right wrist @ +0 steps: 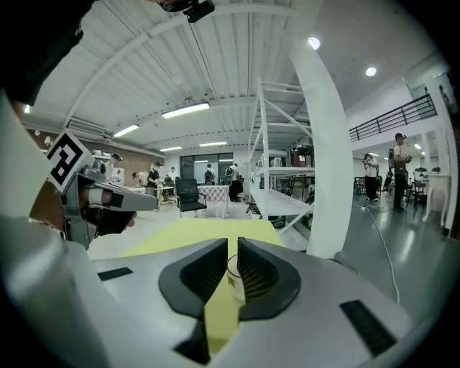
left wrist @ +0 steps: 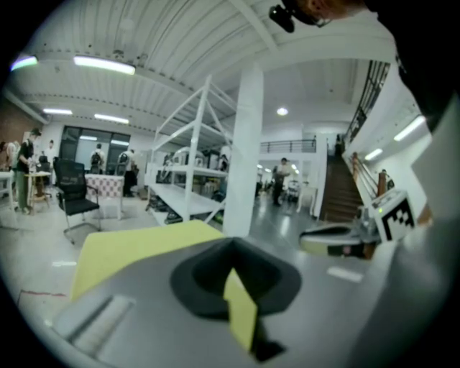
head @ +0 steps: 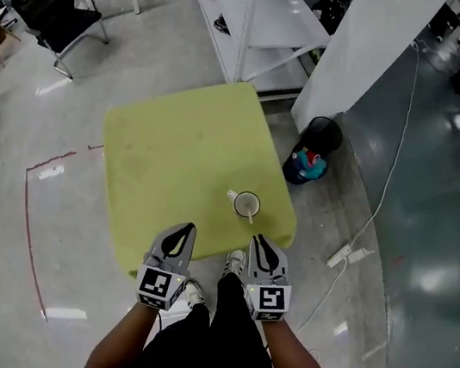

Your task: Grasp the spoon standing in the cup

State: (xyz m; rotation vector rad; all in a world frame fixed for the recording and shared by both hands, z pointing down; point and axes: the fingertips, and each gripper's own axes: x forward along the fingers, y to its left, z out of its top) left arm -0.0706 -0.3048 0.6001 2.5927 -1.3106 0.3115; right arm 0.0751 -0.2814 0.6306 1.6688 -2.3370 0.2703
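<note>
A white cup (head: 246, 205) stands near the front right corner of the yellow-green table (head: 173, 160). A thin pale spoon (head: 253, 215) leans on its right rim, too small to make out well. My left gripper (head: 185, 229) hovers at the table's front edge, left of the cup, its jaws together and empty. My right gripper (head: 258, 239) is held just in front of the cup, also shut on nothing. In the right gripper view the cup (right wrist: 233, 276) shows through the narrow slit between the jaws, a short way ahead. The left gripper view shows only the table (left wrist: 136, 248).
A white shelving rack (head: 266, 19) and a white pillar (head: 365, 53) stand beyond the table. A black bin (head: 313, 149) sits by the table's right corner. A cable and power strip (head: 349, 255) lie on the floor at right. A black chair (head: 54, 9) is far left.
</note>
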